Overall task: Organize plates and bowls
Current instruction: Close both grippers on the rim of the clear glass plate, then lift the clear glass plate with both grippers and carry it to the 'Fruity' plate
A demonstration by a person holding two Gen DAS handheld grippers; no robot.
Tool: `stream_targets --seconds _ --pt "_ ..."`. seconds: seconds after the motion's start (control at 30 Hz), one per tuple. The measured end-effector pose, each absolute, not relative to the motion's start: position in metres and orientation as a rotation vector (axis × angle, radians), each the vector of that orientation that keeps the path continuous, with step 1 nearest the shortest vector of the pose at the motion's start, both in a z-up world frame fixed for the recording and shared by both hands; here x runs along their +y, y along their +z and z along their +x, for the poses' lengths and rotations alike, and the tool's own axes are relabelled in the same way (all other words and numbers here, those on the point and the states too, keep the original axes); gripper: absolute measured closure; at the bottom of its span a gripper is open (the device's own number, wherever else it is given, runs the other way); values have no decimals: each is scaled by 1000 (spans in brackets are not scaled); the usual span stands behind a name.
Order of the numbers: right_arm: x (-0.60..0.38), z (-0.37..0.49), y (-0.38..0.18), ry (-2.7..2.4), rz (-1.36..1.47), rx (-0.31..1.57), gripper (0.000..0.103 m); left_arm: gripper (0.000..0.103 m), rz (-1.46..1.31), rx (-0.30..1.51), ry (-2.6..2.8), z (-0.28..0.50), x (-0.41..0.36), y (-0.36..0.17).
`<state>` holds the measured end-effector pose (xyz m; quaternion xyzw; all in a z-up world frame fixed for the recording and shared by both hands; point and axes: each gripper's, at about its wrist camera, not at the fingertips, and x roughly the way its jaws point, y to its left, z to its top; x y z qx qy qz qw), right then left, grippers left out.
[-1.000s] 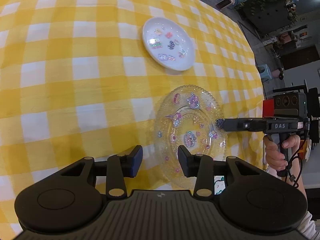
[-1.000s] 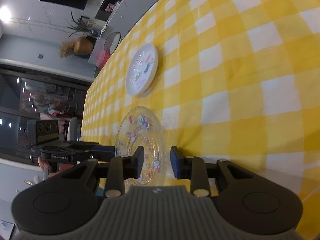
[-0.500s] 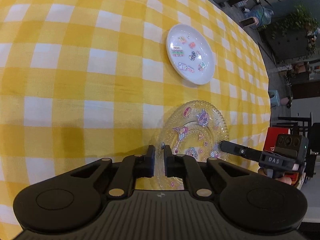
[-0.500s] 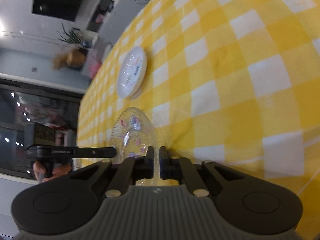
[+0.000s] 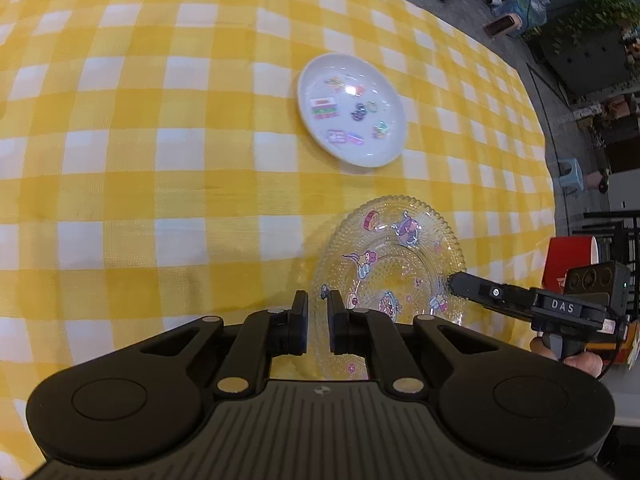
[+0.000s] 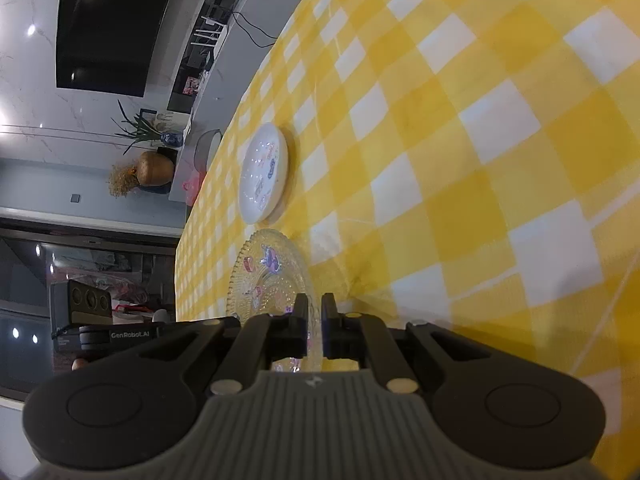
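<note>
**2 grippers clamp glass plate as tidy-up gets under way**

A yellow-and-white checked tablecloth [image 5: 160, 184] fills both wrist views, and on it lie the 2 dishes in sight. The clear glass plate [image 5: 394, 256], beaded at the rim and dotted with cartoon stickers, sits nearest the person, close to the table's edge. The smaller white plate [image 5: 352, 110], also stickered, rests just beyond it, apart from it and flat on the cloth. No bowl can be seen in either view.

The left gripper [image 5: 318, 326] has its jaws drawn narrow on the near rim of the glass plate, the edge caught between the pads. The right gripper [image 6: 314, 330] is pinched the same way on the opposite rim, and its dark tip shows in the left view meeting the plate's far-right edge. A hand [image 5: 576, 358] holds that tool's handle.

Judged from this, the sorting has barely begun: nothing is stacked. The glass plate appears gripped from 2 sides and ready to lift; whether it has cleared the cloth cannot be told. Joining it with the white plate, and dealing with any bowls out of view, is left to do.
</note>
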<state>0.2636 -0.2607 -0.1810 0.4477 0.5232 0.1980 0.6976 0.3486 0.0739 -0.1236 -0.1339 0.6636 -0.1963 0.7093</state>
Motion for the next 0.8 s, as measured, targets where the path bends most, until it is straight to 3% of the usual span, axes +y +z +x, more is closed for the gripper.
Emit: stream_targets --seconds 0.8 --pt "-272 148 -140 318 1048 1235 99 90 -115 1530 -529 287 16 -100"
